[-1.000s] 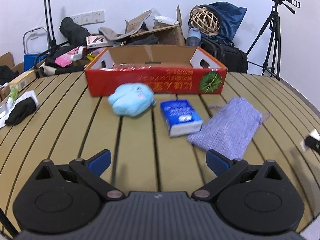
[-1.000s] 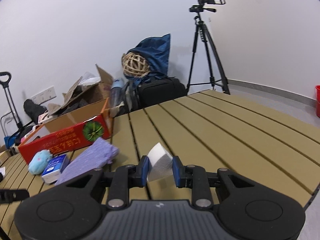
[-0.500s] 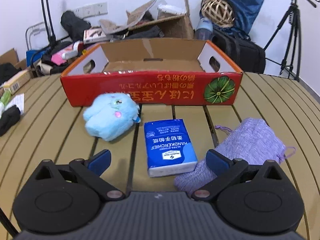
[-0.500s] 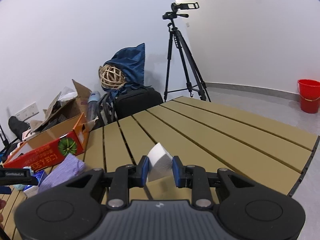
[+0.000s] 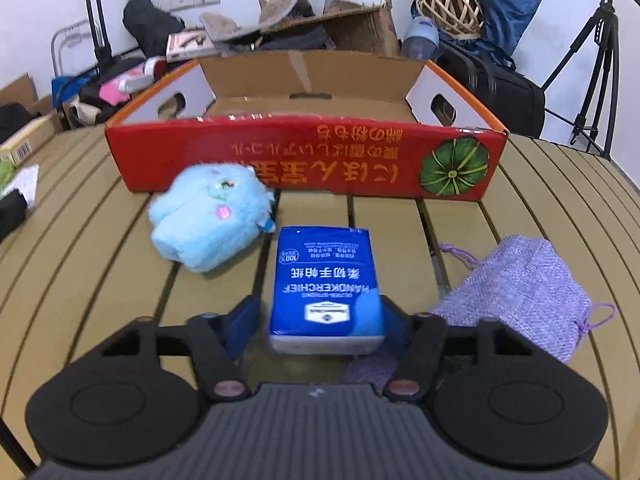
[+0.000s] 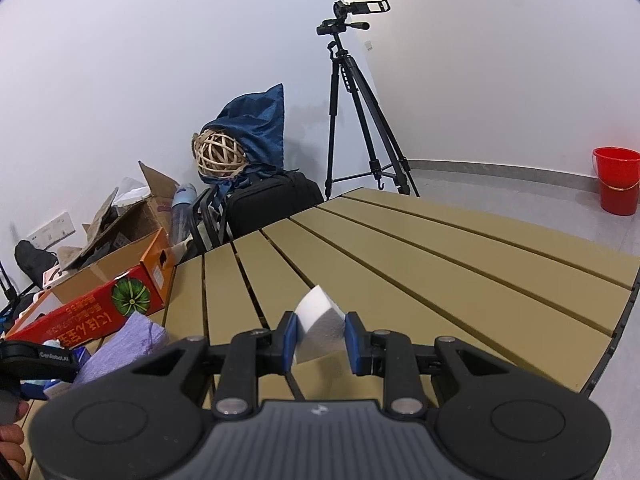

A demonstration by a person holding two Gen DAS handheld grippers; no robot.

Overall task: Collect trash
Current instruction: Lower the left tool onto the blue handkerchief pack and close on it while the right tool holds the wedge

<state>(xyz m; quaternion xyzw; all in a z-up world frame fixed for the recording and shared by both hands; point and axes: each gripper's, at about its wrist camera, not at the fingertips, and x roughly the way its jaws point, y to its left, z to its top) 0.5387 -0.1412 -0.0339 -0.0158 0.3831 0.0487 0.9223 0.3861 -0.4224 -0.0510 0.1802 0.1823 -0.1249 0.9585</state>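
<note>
A blue handkerchief tissue pack (image 5: 326, 280) lies on the slatted table (image 5: 80, 280), between the fingers of my left gripper (image 5: 318, 318). Its jaws are closing: the right pad (image 5: 391, 320) is at the pack's side, while a thin gap shows at the left pad (image 5: 244, 318). My right gripper (image 6: 320, 338) is shut on a white crumpled wad (image 6: 318, 320), held just above the table. An open red cardboard box (image 5: 304, 168) stands behind the pack, and appears at the left in the right wrist view (image 6: 92, 312).
A light-blue plush toy (image 5: 208, 224) lies left of the pack and a purple fabric pouch (image 5: 520, 292) right of it. Boxes, bags and a wicker ball (image 5: 446, 8) crowd the wall behind. A tripod (image 6: 352, 120) and a red bucket (image 6: 618, 186) stand on the floor.
My left gripper moved forward and down to the tissue pack, and its jaws narrowed around it. The right gripper kept its hold on the white wad and shifted only slightly.
</note>
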